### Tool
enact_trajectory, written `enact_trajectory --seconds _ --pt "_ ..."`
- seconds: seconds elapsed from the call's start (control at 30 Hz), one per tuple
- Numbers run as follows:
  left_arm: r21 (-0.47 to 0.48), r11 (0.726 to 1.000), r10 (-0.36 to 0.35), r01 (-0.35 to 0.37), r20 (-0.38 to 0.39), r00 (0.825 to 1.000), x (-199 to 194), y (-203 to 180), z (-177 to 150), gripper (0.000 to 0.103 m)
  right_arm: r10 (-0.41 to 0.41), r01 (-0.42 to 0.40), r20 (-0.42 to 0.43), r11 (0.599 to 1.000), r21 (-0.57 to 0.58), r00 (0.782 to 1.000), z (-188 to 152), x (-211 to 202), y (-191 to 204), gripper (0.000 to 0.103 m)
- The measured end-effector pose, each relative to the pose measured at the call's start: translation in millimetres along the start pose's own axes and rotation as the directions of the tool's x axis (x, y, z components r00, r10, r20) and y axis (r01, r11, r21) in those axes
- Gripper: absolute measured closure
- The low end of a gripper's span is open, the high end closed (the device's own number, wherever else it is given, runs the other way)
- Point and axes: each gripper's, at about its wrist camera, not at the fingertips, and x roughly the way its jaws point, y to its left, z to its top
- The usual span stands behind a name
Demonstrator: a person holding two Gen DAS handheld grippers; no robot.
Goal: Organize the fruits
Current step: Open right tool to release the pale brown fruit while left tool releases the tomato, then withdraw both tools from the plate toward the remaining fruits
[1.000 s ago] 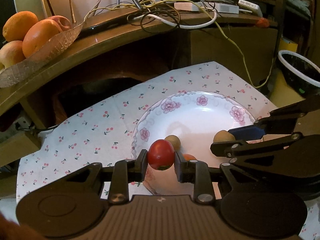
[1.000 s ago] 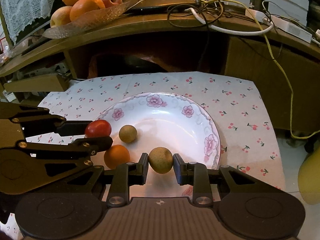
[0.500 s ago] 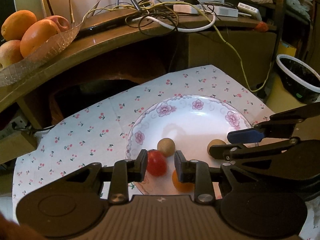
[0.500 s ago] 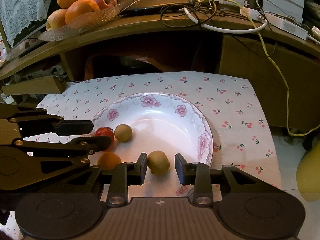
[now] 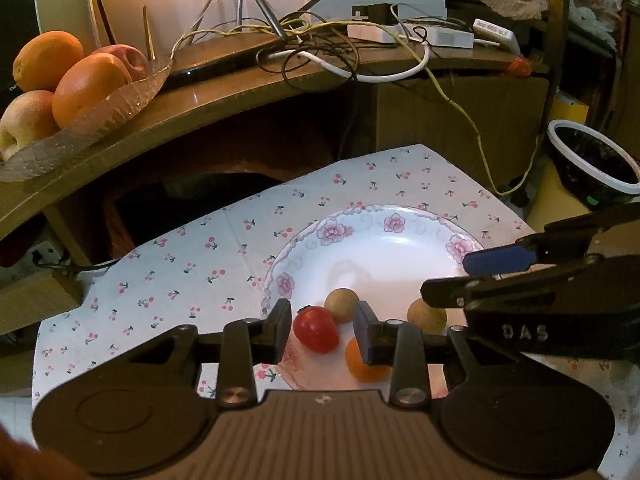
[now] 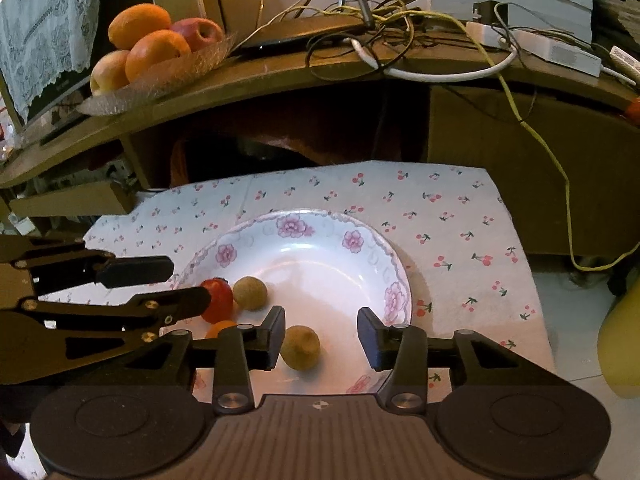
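Now four small fruits (image 6: pixel 300 347) in flowered plate (image 6: pixel 394 264), both hand-held grippers (image 5: pixel 322 325) (image 6: pixel 321 335) open, empty.

Left gripper (image 5: pixel 322 330) level, jaws spread apart with a clear gap on each side, nothing clamped between its black fingers (image 5: pixel 280 330). Right gripper (image 6: pixel 321 337) level too, jaws wide, holding nothing. The two sit close side by side: the right one's blue-tipped fingers (image 5: pixel 498 261) reach in from the right of the left camera, and the left one's dark fingers (image 6: pixel 136 271) come in from the left of the right camera.
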Motion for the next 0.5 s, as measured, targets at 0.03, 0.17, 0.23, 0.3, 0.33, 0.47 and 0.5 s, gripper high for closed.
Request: enact_trajectory --seconds 0.03,0.17,0.23,0.3,0.33,0.47,0.5 --pt "0.0 1.0 0.0 0.0 0.0 1.0 -1 0 0 0.064 -0.001 0.001 0.004 1.0 0.001 1.0 0 -1 -1 0.06" --pt "-0.001 1.0 0.002 -0.002 0.004 1.0 -3 1 0 0.063 -0.006 0.006 0.013 1.0 0.022 1.0 1 -5 -7 0.059" --pt "-0.003 1.0 0.004 -0.004 0.007 1.0 -5 2 0 0.063 -0.008 0.008 0.016 0.999 0.033 1.0 1 -6 -9 0.059" --pt "-0.004 1.0 0.004 -0.004 0.008 1.0 -7 3 0 0.063 -0.006 0.005 0.019 0.999 0.033 1.0 1 -8 -9 0.059" --pt "-0.004 1.0 0.004 -0.004 0.009 1.0 -8 3 0 0.063 -0.001 0.0 0.02 1.0 0.03 1.0 1 -8 -8 0.059" --pt "0.004 1.0 0.0 0.0 0.004 1.0 -10 3 -3 0.063 0.021 -0.021 0.01 1.0 -0.001 1.0 -2 -10 -1 0.059" --pt "0.008 1.0 -0.001 0.001 0.002 1.0 -11 3 -4 0.063 0.027 -0.027 0.006 1.0 -0.007 1.0 -2 -10 0 0.059"
